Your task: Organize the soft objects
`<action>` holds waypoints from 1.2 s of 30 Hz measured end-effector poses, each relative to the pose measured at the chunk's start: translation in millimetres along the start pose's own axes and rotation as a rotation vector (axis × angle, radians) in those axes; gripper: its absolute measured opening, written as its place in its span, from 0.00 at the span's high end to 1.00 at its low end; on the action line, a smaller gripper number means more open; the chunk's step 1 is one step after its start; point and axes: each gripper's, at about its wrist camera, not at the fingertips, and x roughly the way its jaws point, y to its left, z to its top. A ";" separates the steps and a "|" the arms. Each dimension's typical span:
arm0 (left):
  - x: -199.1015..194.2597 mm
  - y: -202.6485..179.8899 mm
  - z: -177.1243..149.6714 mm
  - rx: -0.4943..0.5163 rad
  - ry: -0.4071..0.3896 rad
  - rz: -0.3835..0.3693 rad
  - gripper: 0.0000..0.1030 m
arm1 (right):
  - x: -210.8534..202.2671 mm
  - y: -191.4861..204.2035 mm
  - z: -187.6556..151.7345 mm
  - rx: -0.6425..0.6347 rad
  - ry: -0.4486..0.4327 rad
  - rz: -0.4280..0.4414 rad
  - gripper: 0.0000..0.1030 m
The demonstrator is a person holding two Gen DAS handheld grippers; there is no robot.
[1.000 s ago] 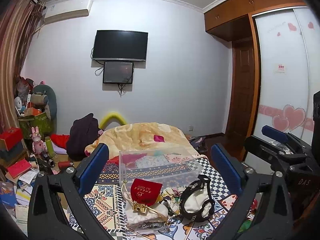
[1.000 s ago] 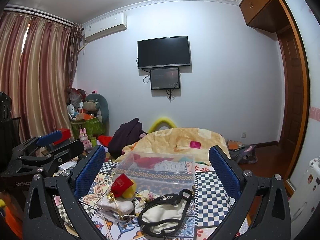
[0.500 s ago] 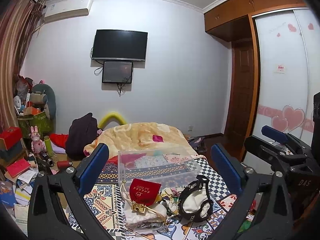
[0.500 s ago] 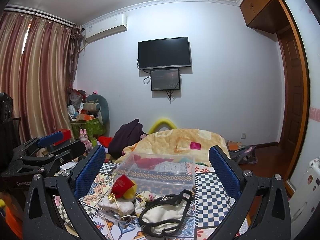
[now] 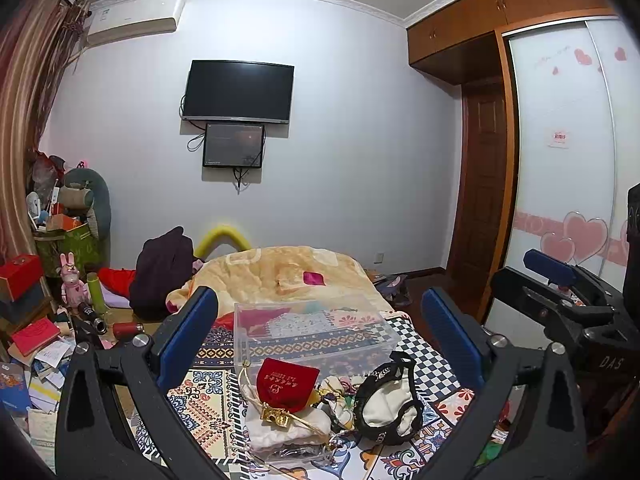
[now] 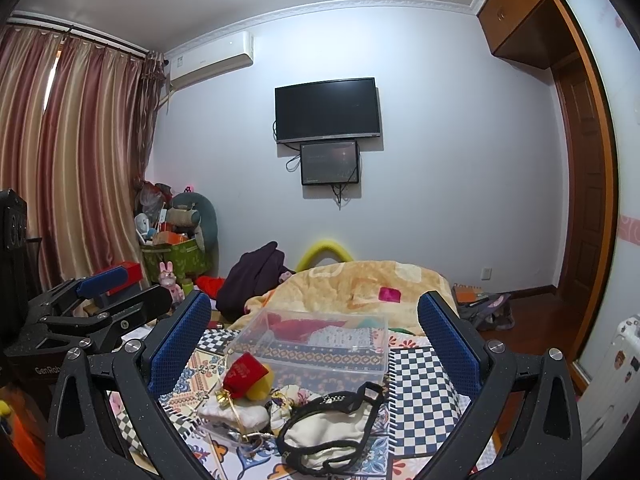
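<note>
Both my grippers (image 5: 320,336) gape wide, empty — nothing picked yet; next, reach the red velvet pouch (image 5: 286,382) — into the clear plastic box (image 5: 308,330).

A bed covered with a patchwork cloth (image 5: 216,408) of checkered and floral squares fills the foreground. A clear plastic box (image 5: 312,332) sits on the cloth toward the middle of the bed. Nearer the cameras lies a small heap of soft things: a red drawstring pouch (image 5: 286,380) with gold cord resting on a folded white cloth (image 5: 280,428), and just to its right a white pouch with black trim (image 5: 388,404), lying open-mouthed. Behind the box, a rumpled yellow blanket (image 5: 280,272) is piled across the far end of the bed, with a dark garment (image 5: 160,272) heaped at its left.
</note>
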 end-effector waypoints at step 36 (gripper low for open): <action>13.9 3.9 -9.7 -0.008 0.054 -0.015 0.00 | 14.6 -9.9 -17.3 0.024 0.053 -0.003 0.00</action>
